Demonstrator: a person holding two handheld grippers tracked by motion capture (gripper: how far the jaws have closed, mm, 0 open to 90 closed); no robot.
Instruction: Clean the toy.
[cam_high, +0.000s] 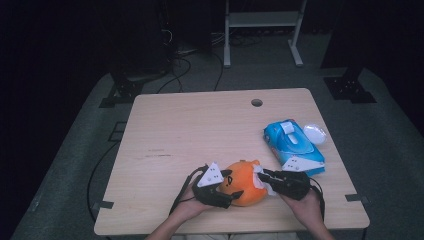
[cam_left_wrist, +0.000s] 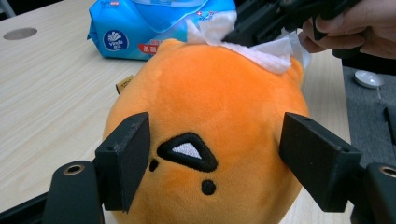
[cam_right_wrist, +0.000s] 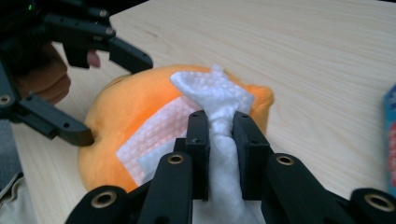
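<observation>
An orange plush toy (cam_high: 246, 189) with a stitched black face lies near the table's front edge. My left gripper (cam_high: 232, 184) straddles it from the left; in the left gripper view both pads touch the sides of the plush toy (cam_left_wrist: 210, 102) by its face. My right gripper (cam_high: 263, 176) comes in from the right, shut on a bunched white wipe (cam_right_wrist: 210, 88). The wipe's free end lies flat on top of the plush toy (cam_right_wrist: 121, 107). The wipe (cam_left_wrist: 261, 51) and the right gripper (cam_left_wrist: 254, 25) also show at the toy's far side in the left gripper view.
A blue pack of wet wipes (cam_high: 295, 147) lies at the right of the wooden table (cam_high: 190, 130), with a small white lid (cam_high: 315, 132) beside it. A round cable hole (cam_high: 256, 102) sits near the far edge. A white frame stands on the floor beyond.
</observation>
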